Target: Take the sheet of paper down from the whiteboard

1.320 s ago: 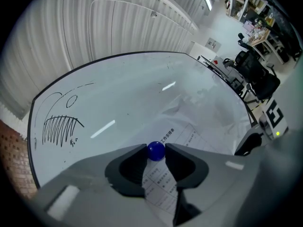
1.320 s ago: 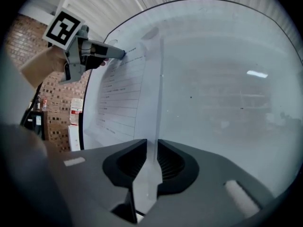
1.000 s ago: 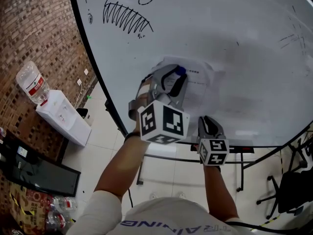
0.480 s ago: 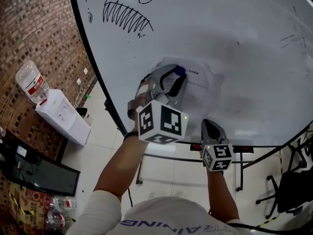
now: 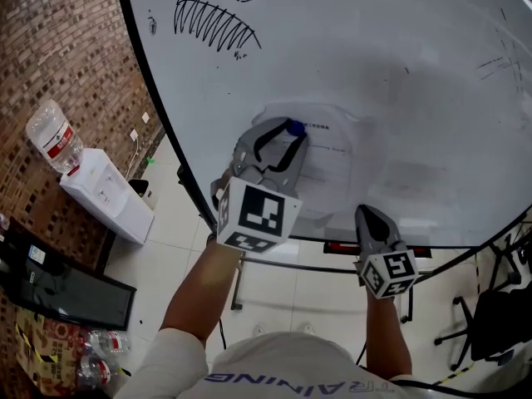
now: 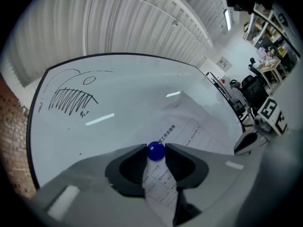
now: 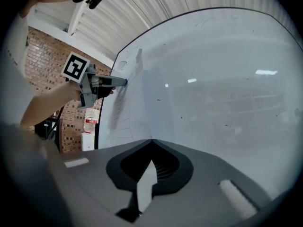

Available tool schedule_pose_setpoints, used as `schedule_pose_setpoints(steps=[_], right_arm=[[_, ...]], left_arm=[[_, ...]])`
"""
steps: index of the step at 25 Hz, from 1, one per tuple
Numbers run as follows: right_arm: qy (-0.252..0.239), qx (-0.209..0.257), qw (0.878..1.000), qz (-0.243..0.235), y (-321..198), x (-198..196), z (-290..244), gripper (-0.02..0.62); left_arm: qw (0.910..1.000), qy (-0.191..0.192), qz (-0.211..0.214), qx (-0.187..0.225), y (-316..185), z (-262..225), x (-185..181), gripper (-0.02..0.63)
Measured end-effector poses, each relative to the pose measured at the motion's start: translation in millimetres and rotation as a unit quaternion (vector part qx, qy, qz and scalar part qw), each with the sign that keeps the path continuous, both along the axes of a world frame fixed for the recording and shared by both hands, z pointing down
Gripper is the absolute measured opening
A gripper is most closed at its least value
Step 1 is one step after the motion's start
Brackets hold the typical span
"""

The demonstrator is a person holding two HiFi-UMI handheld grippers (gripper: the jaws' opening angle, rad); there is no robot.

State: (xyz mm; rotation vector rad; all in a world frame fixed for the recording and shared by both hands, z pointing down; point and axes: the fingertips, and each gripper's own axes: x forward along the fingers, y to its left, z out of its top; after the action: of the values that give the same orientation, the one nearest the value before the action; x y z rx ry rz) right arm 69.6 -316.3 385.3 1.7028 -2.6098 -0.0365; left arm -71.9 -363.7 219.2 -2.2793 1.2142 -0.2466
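the whiteboard [image 5: 399, 56] fills most of the head view, with a black marker drawing [image 5: 214, 23] of a toothed mouth near its top left corner. a brick wall [image 5: 58, 48] runs off to the left of the whiteboard. at the foot of that wall, left of the whiteboard's lower edge, stands a white water cooler [image 5: 108, 198] with a clear bottle [image 5: 53, 140] on top. a dark screen [image 5: 62, 293] lies further down on the same side.

the sheet of paper [image 5: 328, 169] is on the whiteboard, low and near the middle. it is printed with a table and lines of text. it looks wrinkled, and the right gripper view shows its edge standing a little off the whiteboard.

the left gripper [image 5: 291, 131] reaches level to the whiteboard at the sheet's upper left part. its two jaws are clamped on a round blue magnet [image 6: 155, 151], one tip against each side, and the magnet sits on the paper.

the right gripper [image 7: 151, 141] is near the whiteboard's bottom edge, just beyond the sheet's lower right corner and apart from the paper. its jaws are closed together at the tips. a pale sliver shows in the hollow behind them, and i cannot tell what it is.
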Motion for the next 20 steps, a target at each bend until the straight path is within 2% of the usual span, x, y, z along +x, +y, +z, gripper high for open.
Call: schedule_pose_setpoints(steps=[5,8,14,18,20], right_arm=[[0.017,-0.009,1.000,0.001,9,17,1,0.008],[0.027,-0.024,0.999,-0.001,17,24,10,0.008],[0.036,-0.051,0.998,0.014,40,49,42,0.008],[0.025,-0.036,0.998,0.036,49,68,44,0.008],[0.021,-0.029,0.998,0.047,51,76,41,0.008]], left_arm=[[0.9993,0.027,-0.001,-0.025,13,23,-25,0.130],[0.9966,0.058,-0.006,-0.058,19,51,-43,0.131],[0.9807,0.140,-0.033,-0.133,38,126,-79,0.130],[0.9685,0.177,-0.043,-0.169,51,161,-89,0.130],[0.9655,0.181,-0.047,-0.181,54,173,-90,0.130]])
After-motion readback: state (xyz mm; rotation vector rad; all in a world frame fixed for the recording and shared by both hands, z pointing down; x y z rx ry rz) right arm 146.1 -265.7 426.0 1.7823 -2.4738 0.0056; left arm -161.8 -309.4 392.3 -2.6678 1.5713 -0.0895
